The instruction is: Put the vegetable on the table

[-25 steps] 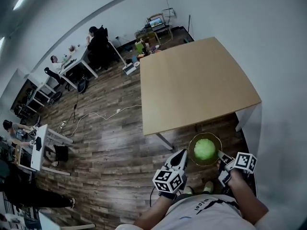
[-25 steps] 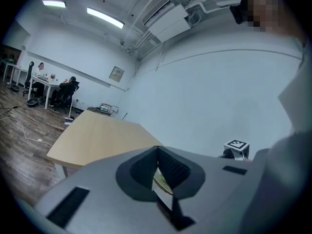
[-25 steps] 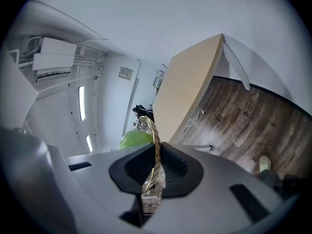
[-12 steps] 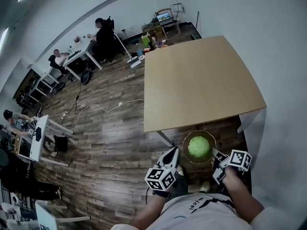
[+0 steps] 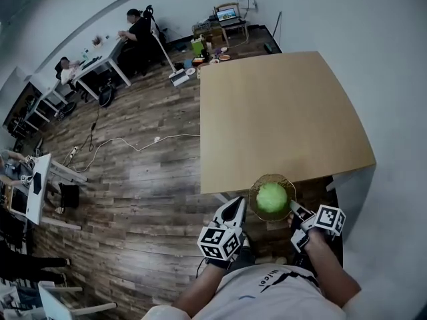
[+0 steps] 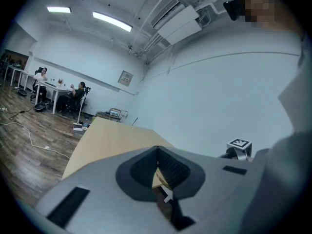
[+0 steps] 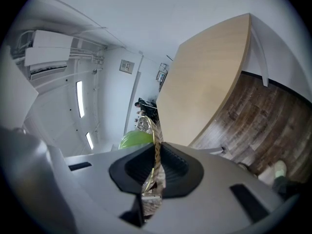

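vegetable [image 5: 272, 197]: green | bowl [image 5: 253, 188]: golden | table [image 5: 280, 112]: tan | floor [image 5: 147, 179]: dark woodgrain

Both arms are reaching forward, side by side — the left gripper [image 5: 235, 209] is keeping its jaws together (nothing between them), the right gripper [image 5: 294, 211] is pinching the bowl [image 5: 254, 189] rim.

The bowl [image 5: 255, 185], at the table [image 5: 280, 112]'s near edge
In it sat the vegetable [image 5: 272, 198]; left gripper [image 5: 235, 212] lay left, right gripper [image 5: 293, 210] right.

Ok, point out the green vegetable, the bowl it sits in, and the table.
green vegetable [image 5: 271, 199], head view, middle of its rounded top.
bowl [image 5: 252, 191], head view, left side of its rim.
table [image 5: 280, 112], head view, bare middle of the tabletop.
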The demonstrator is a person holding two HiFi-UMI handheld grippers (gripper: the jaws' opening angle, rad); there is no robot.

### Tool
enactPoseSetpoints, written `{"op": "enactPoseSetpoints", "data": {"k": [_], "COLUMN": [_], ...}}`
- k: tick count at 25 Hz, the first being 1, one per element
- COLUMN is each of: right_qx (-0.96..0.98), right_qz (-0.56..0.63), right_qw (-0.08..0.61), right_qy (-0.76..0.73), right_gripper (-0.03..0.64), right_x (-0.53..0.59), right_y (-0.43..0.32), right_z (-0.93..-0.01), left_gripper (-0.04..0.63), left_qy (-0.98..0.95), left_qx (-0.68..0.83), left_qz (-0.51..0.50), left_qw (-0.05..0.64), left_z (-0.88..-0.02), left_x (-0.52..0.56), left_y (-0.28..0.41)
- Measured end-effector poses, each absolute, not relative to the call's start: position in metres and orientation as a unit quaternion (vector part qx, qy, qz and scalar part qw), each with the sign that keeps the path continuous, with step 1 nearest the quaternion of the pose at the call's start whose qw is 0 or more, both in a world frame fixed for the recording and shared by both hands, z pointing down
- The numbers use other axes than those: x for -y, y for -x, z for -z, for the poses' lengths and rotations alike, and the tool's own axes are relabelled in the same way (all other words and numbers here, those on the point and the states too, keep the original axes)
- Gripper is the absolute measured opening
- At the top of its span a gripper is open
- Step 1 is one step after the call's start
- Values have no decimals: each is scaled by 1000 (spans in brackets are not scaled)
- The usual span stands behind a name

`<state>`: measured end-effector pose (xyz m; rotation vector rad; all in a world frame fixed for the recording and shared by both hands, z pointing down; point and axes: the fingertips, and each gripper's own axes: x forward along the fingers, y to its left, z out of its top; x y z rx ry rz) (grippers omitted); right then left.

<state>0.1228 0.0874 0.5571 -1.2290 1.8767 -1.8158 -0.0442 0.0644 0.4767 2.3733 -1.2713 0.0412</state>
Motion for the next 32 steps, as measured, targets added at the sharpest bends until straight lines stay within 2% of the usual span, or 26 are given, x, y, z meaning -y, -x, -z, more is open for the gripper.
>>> {"op": "enactPoseSetpoints", "data": {"k": [14, 32], "right_qx": [-622, -622], "right_qz": [620, 654], "right_qw": [147, 89], "right_qy": [455, 422], "right_gripper": [40, 43], "right_x": [41, 202], "right_y": [-50, -31], "right_z": [-563, -619], "left_gripper": [12, 12], "left_qy": [-872, -845], "left_qx": [430, 469], "left_qz": [-27, -50], "left_qw": [233, 253], "left_z": [-494, -537], "left_x": [65, 216], "left_y": [121, 126]}}
